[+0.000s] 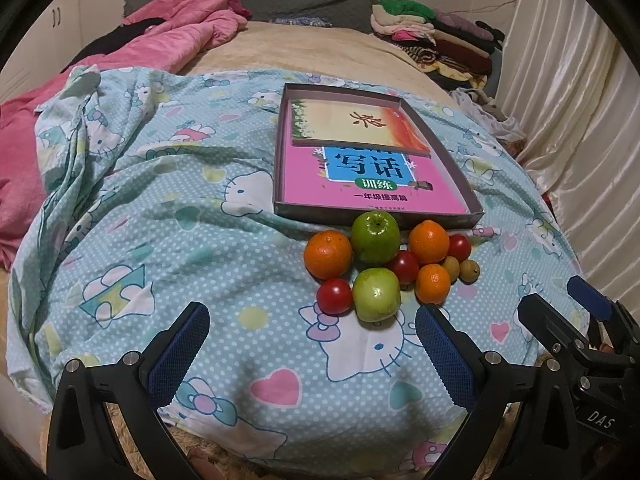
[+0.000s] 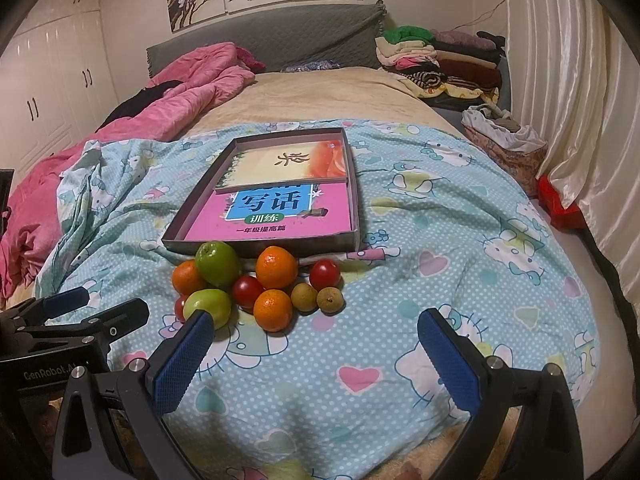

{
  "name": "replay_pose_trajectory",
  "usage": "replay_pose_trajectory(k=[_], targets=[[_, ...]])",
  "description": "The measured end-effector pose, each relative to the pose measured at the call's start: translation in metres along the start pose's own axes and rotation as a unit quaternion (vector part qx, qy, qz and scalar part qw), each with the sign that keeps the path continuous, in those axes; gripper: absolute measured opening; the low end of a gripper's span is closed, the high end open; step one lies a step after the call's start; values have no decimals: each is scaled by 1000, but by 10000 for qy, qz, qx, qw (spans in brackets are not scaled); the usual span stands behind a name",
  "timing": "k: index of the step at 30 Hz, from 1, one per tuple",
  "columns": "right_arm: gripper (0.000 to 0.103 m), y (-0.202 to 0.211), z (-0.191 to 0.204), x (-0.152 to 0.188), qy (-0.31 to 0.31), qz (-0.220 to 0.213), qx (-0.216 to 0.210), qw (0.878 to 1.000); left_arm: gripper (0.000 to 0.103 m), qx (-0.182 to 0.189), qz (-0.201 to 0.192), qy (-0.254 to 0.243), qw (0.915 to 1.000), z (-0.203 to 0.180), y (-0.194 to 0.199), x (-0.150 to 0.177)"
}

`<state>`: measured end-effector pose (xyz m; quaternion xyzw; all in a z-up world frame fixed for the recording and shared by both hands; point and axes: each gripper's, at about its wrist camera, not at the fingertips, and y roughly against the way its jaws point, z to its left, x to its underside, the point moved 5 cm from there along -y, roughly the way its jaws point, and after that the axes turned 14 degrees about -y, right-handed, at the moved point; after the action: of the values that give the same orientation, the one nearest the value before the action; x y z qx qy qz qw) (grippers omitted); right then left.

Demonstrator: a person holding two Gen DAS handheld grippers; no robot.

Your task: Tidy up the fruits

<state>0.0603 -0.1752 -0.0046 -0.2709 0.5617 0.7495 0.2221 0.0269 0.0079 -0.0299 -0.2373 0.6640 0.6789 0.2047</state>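
Observation:
A pile of fruit lies on the blue cartoon quilt (image 1: 200,240) in front of a shallow box (image 1: 476,212) that holds two books. It has two green apples (image 1: 375,238) (image 1: 377,294), three oranges (image 1: 328,254), three red tomatoes (image 1: 335,296) and two small brown longans (image 1: 469,270). My left gripper (image 1: 312,334) is open and empty, just short of the pile. My right gripper (image 2: 316,346) is open and empty, near the pile's right side; the front orange (image 2: 273,309) and longans (image 2: 330,299) lie ahead of it.
A pink duvet (image 1: 168,36) lies at the back left. Folded clothes (image 2: 440,60) are stacked at the back right. A cloth bag (image 2: 506,144) and curtains (image 2: 568,100) line the right side. The quilt is rumpled at the left.

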Motion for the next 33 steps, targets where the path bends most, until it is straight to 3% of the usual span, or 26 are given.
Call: replay_pose_trajectory(k=[33], targets=[[103, -8, 5, 2, 74, 106, -7, 9999, 102, 93, 10, 42, 9999, 6, -5, -1]])
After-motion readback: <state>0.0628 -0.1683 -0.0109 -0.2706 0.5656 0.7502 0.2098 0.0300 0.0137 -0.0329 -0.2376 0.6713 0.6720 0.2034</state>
